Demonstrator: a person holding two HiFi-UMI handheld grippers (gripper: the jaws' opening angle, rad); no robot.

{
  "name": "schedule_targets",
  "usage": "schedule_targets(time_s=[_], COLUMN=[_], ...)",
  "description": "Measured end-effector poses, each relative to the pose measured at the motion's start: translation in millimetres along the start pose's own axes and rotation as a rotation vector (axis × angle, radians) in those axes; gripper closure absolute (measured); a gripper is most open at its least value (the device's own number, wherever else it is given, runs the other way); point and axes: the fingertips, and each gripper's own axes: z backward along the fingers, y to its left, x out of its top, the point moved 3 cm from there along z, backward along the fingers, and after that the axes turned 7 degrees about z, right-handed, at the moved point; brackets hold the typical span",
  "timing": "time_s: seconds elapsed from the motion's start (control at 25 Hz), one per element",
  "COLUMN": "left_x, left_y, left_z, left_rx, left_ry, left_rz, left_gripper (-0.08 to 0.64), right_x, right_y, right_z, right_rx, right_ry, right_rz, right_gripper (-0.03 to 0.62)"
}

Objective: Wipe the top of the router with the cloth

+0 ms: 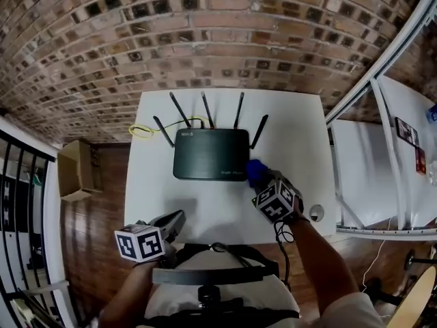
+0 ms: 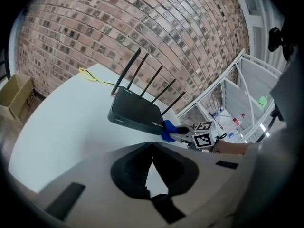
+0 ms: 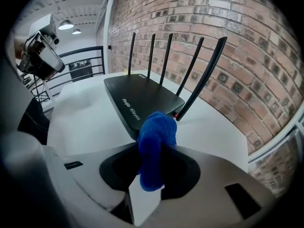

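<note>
left claw (image 2: 152,145): tips together, seemingly empty | router (image 2: 135,113) ahead | cloth (image 2: 167,130) at corner

The router (image 1: 210,154) sits mid-way on the bench (image 1: 300,121), with a box (image 1: 76,169) on the floor at its 9 o'clock. The cloth (image 1: 255,171), in the right hand-held gripper (image 1: 265,182), is at the router's 4 o'clock corner. The left hand-held gripper (image 1: 177,219) hangs at 7 o'clock, well apart.

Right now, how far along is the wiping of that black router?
Done: the blue cloth is clamped in the fingers of the right gripper. In hand: the cloth sits at the front right corner of the router. Left: the sweep across its top; whether any was wiped, I cannot tell. The left gripper is shut and empty.
</note>
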Motion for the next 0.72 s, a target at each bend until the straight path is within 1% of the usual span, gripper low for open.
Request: schedule_targets(time_s=[0.12,0.32,0.4,0.56,0.72], left_x=[12.7,26.7,34.4,47.0,49.4], left_y=[15.8,41.6,50.5,69.0,82.1], left_z=[8.2,21.3,26.9,33.2,36.6], left_rx=[-0.025,-0.062,-0.076,-0.103,-0.117], left_ry=[0.019,0.066,0.080,0.118,0.171], left_rz=[-0.020,-0.069,-0.101,-0.153,-0.186], left_gripper=[0.529,0.529,0.529,0.529,0.529], right_x=[2.9,-0.3,4.1,18.2,28.6], right_y=[14.5,31.7,39.7,54.8,65.8], right_z=[5.5,9.0,9.0,3.2,-3.1], right_rx=[-0.027,-0.104,-0.128,-0.167,-0.187], right_ry=[0.029,0.108,0.125,0.145,0.156], right_rz=[-0.043,-0.177,-0.215,-0.242,-0.274], right_gripper=[0.476,0.476,0.476,0.476,0.476])
